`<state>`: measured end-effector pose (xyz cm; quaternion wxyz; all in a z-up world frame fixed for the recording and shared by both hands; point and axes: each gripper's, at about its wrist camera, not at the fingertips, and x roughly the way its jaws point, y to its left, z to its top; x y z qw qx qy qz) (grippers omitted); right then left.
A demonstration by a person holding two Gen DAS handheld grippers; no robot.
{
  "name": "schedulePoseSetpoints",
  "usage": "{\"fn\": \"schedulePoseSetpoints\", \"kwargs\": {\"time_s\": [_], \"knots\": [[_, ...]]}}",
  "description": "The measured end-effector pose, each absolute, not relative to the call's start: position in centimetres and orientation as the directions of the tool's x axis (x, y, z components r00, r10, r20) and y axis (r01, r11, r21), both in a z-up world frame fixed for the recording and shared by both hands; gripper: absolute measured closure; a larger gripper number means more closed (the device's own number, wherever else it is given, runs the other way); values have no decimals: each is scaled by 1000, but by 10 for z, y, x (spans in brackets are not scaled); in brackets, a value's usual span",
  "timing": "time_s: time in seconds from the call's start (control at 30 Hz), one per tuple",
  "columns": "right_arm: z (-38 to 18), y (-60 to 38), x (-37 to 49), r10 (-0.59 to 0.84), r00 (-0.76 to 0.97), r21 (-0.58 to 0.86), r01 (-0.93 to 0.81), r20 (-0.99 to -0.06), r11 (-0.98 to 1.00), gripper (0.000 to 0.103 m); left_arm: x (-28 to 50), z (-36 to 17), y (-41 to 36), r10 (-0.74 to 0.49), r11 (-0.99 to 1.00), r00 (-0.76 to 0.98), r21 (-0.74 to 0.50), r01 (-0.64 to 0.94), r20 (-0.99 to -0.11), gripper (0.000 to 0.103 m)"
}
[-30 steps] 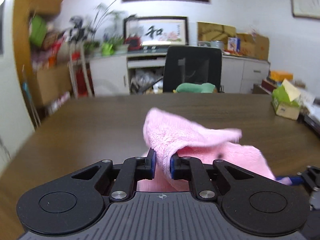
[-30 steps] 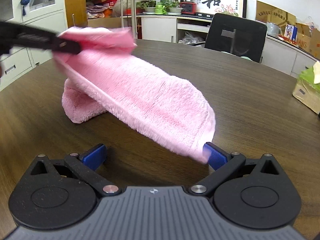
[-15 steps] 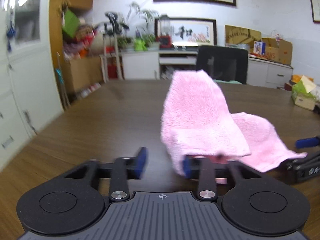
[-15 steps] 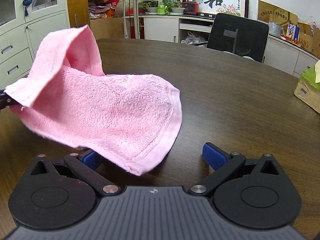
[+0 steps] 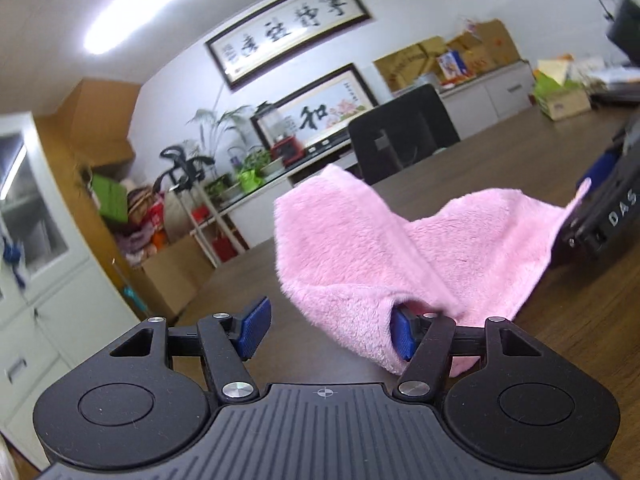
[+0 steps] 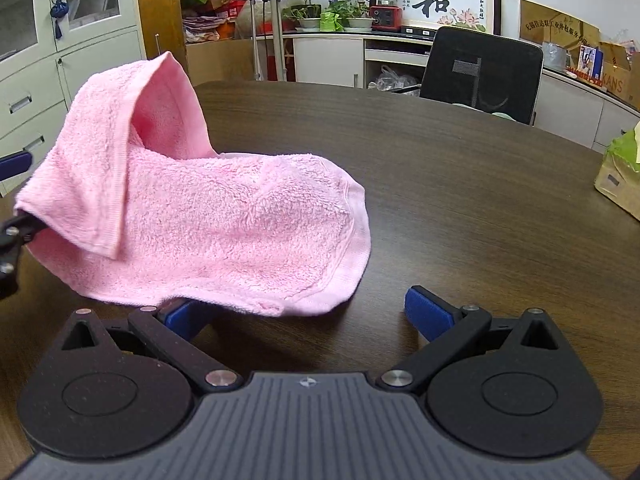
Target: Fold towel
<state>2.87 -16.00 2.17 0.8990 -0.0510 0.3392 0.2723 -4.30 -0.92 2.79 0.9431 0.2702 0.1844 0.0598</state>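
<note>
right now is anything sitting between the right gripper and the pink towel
Nothing visible does. The pink towel lies on the dark table right in front of the open right gripper, its near edge draped over the gripper's left finger.

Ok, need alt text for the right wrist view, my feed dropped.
A pink towel, partly folded, lies on a dark wooden table, one flap draped over the left gripper at the frame's left edge. The right gripper is open, the towel's near edge overlapping one finger.

Pink fleecy towel (image 6: 224, 232), loosely doubled over.
It lies rumpled on the dark wooden table (image 6: 460, 184); the corner at ten o'clock stands peaked, hemmed edge toward five o'clock.
</note>
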Motion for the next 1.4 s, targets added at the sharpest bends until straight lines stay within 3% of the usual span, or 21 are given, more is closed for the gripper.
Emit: {"fn": "schedulePoseSetpoints", "kwargs": {"time_s": [0.13,0.27,0.37,0.6,0.67,0.73,0.8,0.93,1.1,1.2,1.4], "knots": [[23,-165,29,488,610,136,-530,-624,837,3,-34,20,-16,217,824,922,567,4,-322,43],[26,-175,33,550,577,232,-533,-605,814,6,-37,9,-8,226,823,914,568,6,-338,53],[26,-186,39,627,531,362,-523,-570,772,6,-36,7,-4,240,840,904,543,-12,-352,59],[20,-213,54,774,438,645,-435,-458,628,7,-55,10,7,239,844,904,537,-13,-354,59],[18,-216,58,780,431,669,-413,-454,617,20,-55,10,5,237,837,906,547,-8,-351,59],[13,-214,60,776,415,674,-396,-475,624,60,-52,12,-4,240,821,912,572,-8,-331,59],[7,-211,63,769,395,674,-378,-503,635,78,-51,13,-9,241,812,917,584,-11,-318,59],[4,-203,59,730,408,622,-384,-548,682,93,-51,15,-14,237,799,924,602,-9,-301,59],[13,-202,47,690,467,568,-394,-554,723,101,-46,15,-13,239,820,914,572,-9,-328,59],[28,-212,39,693,523,574,-401,-497,714,101,-41,23,-2,221,877,901,480,-16,-374,70],[57,-246,32,714,602,630,-409,-357,660,101,-36,59,37,79,990,883,137,-17,-463,82]]}}
